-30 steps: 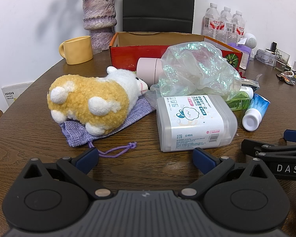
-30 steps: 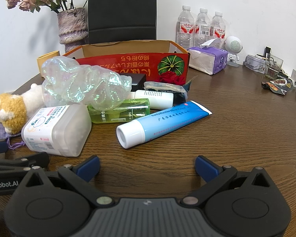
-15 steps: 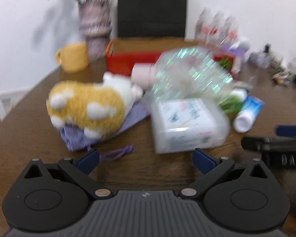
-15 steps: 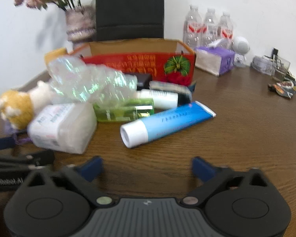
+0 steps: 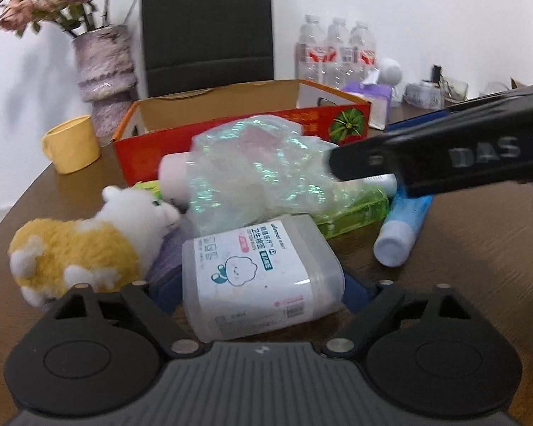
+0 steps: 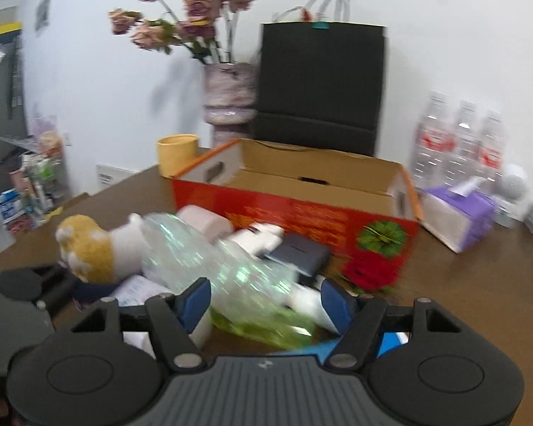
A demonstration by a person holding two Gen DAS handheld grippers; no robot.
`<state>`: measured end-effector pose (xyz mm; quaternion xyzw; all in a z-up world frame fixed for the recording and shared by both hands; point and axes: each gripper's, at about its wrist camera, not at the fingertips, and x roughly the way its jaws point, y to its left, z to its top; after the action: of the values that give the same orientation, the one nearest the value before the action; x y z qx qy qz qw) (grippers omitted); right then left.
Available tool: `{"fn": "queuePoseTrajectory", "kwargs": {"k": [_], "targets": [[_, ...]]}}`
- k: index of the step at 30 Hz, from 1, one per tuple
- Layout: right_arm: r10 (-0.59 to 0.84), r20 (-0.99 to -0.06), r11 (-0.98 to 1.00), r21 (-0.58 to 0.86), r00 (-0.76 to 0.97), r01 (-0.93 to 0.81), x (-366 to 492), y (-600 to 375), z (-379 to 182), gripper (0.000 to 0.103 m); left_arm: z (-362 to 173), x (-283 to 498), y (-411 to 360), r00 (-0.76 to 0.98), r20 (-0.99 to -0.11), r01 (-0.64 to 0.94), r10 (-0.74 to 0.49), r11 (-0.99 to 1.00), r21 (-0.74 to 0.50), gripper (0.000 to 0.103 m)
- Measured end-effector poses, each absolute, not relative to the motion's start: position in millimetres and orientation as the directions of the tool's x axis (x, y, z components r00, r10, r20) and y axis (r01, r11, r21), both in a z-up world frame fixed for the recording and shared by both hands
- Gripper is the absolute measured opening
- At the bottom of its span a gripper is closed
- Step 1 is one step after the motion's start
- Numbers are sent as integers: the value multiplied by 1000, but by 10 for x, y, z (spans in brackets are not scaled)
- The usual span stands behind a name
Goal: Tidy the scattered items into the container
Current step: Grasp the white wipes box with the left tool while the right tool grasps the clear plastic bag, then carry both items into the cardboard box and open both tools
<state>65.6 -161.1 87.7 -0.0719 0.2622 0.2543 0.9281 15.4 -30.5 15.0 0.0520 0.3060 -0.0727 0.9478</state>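
Note:
A translucent cotton swab box (image 5: 263,273) lies on the wooden table between the blue pads of my left gripper (image 5: 259,294). The jaws are closing and the pads meet its sides. My right gripper (image 6: 264,303) hovers over the pile with its jaws closing around a crinkled iridescent bag (image 6: 231,269) and a green bottle (image 6: 266,326), without pressing on them. In the left wrist view the right gripper (image 5: 359,156) reaches in from the right, tip at the bag (image 5: 259,174). The open red cardboard box (image 6: 302,213) stands just behind the pile.
A yellow-and-white plush (image 5: 78,252) lies left of the swab box. A blue tube (image 5: 401,230), a pale pink bottle (image 5: 174,177) and a dark case (image 6: 298,252) are in the pile. Around the red box stand a yellow mug (image 5: 73,143), vase (image 5: 105,67), tissue box (image 6: 462,213) and water bottles (image 6: 462,142).
My left gripper moved forward until the swab box sat between its fingers, and its jaws narrowed. My right gripper rose, swung left from the blue tube to over the bag, and narrowed.

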Motion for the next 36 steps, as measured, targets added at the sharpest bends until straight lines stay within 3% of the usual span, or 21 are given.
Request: {"fn": "queuePoseTrajectory", "kwargs": {"k": [3,4,5,6,11,16,23,28,36], "targets": [[484,-557,825,35,675,-564,841,-1426,813,68,212,41,-251,826,-561,135,-52,985,108,87],[477,-576,830,49,663,-555,902,-1384,779,52,251,3,-230,834,-550,134,-50,985,113,87],[468,-595,838,63,653,-543,962,-1343,745,17,304,-40,-212,842,-536,142,-57,983,118,86],[461,-597,846,71,657,-528,985,-1329,743,6,353,-77,-195,849,-524,148,-63,981,122,86],[470,-498,862,80,729,-501,867,-1409,967,4,756,-106,-73,897,-432,142,-90,986,91,84],[416,-379,903,68,827,-424,898,-1602,1337,4,1175,341,-37,923,-372,138,-97,987,85,84],[351,-338,935,73,873,-348,1405,-1804,1635,4,1443,1370,8,918,-386,116,-85,992,57,84],[330,-389,943,106,860,-314,2173,-1828,1708,5,1469,2249,39,884,-466,52,-44,999,5,84],[324,-596,946,224,735,-236,3483,-1730,1398,5,1021,3417,93,753,-658,-4,-9,1000,-18,84]]}}
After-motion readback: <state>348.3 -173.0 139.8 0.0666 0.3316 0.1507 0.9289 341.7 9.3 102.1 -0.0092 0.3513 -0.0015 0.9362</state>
